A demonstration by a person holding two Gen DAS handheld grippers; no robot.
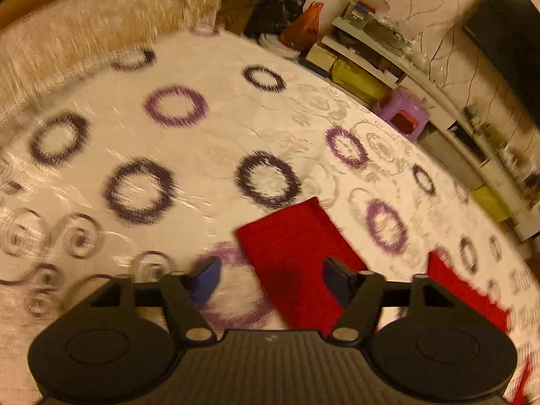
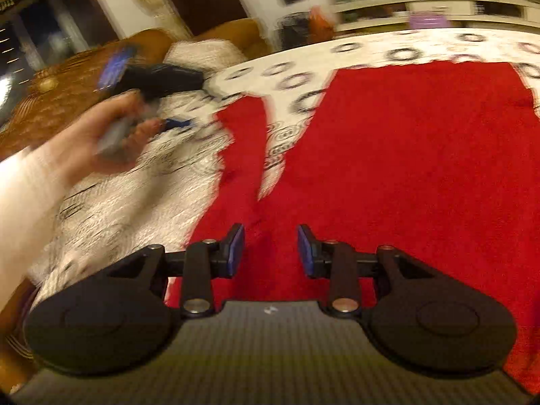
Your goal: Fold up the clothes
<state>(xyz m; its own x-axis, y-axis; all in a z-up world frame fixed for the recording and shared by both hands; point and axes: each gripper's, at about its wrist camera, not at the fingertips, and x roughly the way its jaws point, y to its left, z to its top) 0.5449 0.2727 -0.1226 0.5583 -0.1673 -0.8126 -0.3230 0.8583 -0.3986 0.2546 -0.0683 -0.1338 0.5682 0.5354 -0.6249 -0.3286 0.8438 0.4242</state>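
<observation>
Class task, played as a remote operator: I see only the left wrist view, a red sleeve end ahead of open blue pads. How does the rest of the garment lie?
Observer: In the right wrist view the red garment lies spread flat on the patterned tablecloth, its sleeve angled away from the body.
Operator: Where is the right gripper?
Observer: The right gripper is open above the garment, near where the sleeve joins the body, gripping nothing.
Operator: And my own gripper?
Observer: The left gripper is blurred, held in the left hand off the garment's left side.
</observation>
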